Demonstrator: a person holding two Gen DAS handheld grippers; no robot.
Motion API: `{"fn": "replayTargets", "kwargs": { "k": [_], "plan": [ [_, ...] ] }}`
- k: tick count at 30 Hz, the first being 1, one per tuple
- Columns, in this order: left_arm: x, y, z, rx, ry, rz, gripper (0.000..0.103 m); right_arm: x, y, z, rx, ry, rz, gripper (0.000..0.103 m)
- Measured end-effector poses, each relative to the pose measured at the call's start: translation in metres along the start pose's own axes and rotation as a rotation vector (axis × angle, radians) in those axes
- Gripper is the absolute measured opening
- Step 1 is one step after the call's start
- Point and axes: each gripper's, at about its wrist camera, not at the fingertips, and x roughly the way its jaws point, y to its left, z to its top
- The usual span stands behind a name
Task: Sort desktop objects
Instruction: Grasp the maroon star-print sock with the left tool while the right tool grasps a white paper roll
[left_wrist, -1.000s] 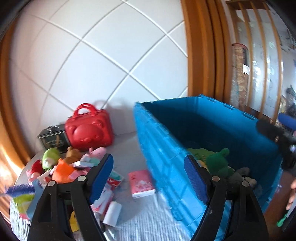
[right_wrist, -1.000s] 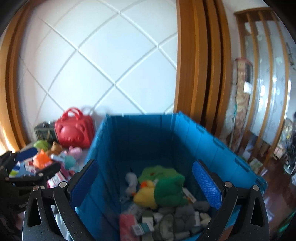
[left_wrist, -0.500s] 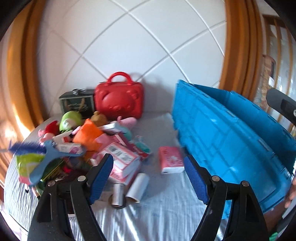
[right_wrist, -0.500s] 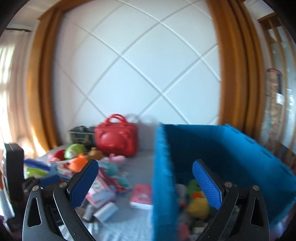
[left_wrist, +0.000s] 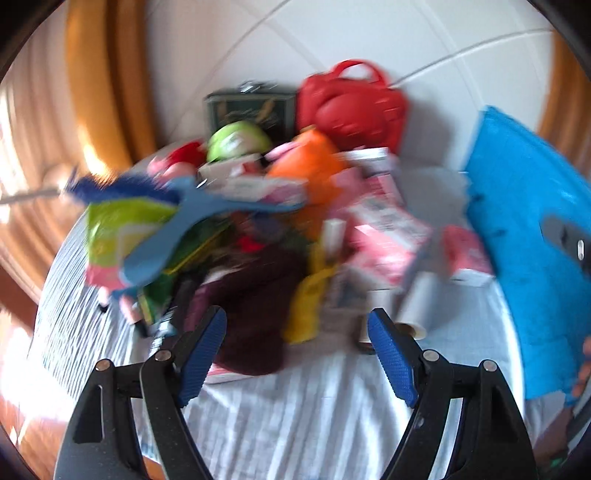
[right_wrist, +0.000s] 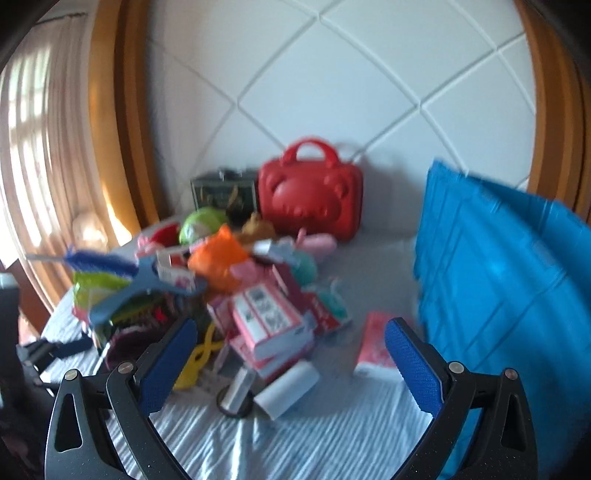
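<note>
A blurred heap of small objects lies on the striped cloth (left_wrist: 314, 413): pink boxes (right_wrist: 266, 317), an orange toy (left_wrist: 308, 166), a green ball (left_wrist: 236, 142), a blue brush (left_wrist: 155, 218), a dark maroon plush (left_wrist: 255, 317), a yellow item (left_wrist: 306, 306) and white rolls (right_wrist: 288, 387). My left gripper (left_wrist: 297, 339) hangs open above the maroon plush and the yellow item, holding nothing. My right gripper (right_wrist: 288, 354) is open and empty over the rolls and pink boxes. The blue crate (right_wrist: 509, 295) stands at the right.
A red bear-faced case (right_wrist: 310, 195) and a dark tin box (right_wrist: 223, 192) stand against the white quilted wall. A pink packet (left_wrist: 467, 254) lies beside the crate. Wooden frame and curtain are at the left. A fingertip (left_wrist: 585, 354) shows at the left wrist view's right edge.
Both grippers swung left and downward, away from the blue crate toward the heap on the cloth. The crate's inside has left both views. Both stayed open and empty.
</note>
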Motion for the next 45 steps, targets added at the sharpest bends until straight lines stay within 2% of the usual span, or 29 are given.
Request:
{"fn": "replayTargets", "kwargs": {
  "k": [4, 8, 10, 14, 17, 20, 21, 22, 23, 24, 25, 26, 28, 34, 35, 36, 37, 38, 40, 45],
  "plan": [
    [0.039, 0.035, 0.007, -0.001, 0.056, 0.072, 0.079, 0.048, -0.007, -0.024, 0.05, 0.159, -0.023, 0.103],
    [0.07, 0.052, 0.023, -0.007, 0.116, 0.061, 0.079, 0.087, -0.015, -0.048, 0.067, 0.3, -0.084, 0.103],
    [0.082, 0.052, 0.031, 0.014, 0.136, 0.043, 0.079, 0.096, -0.017, -0.055, 0.085, 0.332, -0.089, 0.103],
    [0.113, 0.036, 0.041, 0.121, 0.199, 0.018, 0.079, 0.113, -0.018, -0.064, 0.123, 0.383, -0.079, 0.103],
    [0.142, 0.034, 0.039, 0.14, 0.279, 0.037, 0.079, 0.123, -0.021, -0.065, 0.161, 0.415, -0.085, 0.103],
    [0.162, 0.034, 0.036, 0.144, 0.328, 0.017, 0.079, 0.136, -0.023, -0.065, 0.192, 0.452, -0.097, 0.103],
    [0.165, 0.035, 0.036, 0.136, 0.339, 0.004, 0.079, 0.141, -0.024, -0.066, 0.198, 0.466, -0.096, 0.101],
    [0.167, 0.035, 0.036, 0.131, 0.344, -0.003, 0.078, 0.146, -0.024, -0.067, 0.206, 0.478, -0.094, 0.091],
    [0.166, 0.034, 0.036, 0.135, 0.343, -0.016, 0.071, 0.152, -0.024, -0.068, 0.212, 0.491, -0.089, 0.086],
    [0.164, 0.033, 0.036, 0.141, 0.343, -0.025, 0.067, 0.156, -0.024, -0.069, 0.217, 0.5, -0.09, 0.075],
    [0.162, 0.032, 0.035, 0.145, 0.34, -0.03, 0.06, 0.161, -0.024, -0.071, 0.226, 0.51, -0.088, 0.071],
    [0.159, 0.031, 0.035, 0.152, 0.329, -0.041, 0.054, 0.166, -0.024, -0.073, 0.236, 0.518, -0.082, 0.071],
    [0.155, 0.031, 0.033, 0.156, 0.314, -0.061, 0.05, 0.175, -0.025, -0.075, 0.257, 0.534, -0.067, 0.071],
    [0.158, 0.027, 0.028, 0.183, 0.292, -0.042, 0.05, 0.201, -0.02, -0.08, 0.266, 0.574, -0.056, 0.07],
    [0.158, 0.027, 0.028, 0.175, 0.292, -0.042, 0.049, 0.204, -0.02, -0.081, 0.268, 0.579, -0.047, 0.067],
    [0.157, 0.027, 0.029, 0.169, 0.294, -0.043, 0.049, 0.205, -0.019, -0.082, 0.273, 0.583, -0.028, 0.06],
    [0.154, 0.027, 0.029, 0.164, 0.295, -0.043, 0.046, 0.204, -0.017, -0.082, 0.264, 0.583, -0.035, 0.055],
    [0.152, 0.027, 0.029, 0.161, 0.292, -0.048, 0.035, 0.202, -0.014, -0.082, 0.249, 0.582, -0.042, 0.054],
    [0.138, 0.027, 0.029, 0.147, 0.277, -0.067, 0.028, 0.191, -0.01, -0.081, 0.226, 0.567, -0.04, 0.052],
    [0.092, 0.016, 0.027, 0.16, 0.18, -0.056, 0.026, 0.153, -0.003, -0.069, 0.187, 0.488, -0.022, 0.046]
  ]
}}
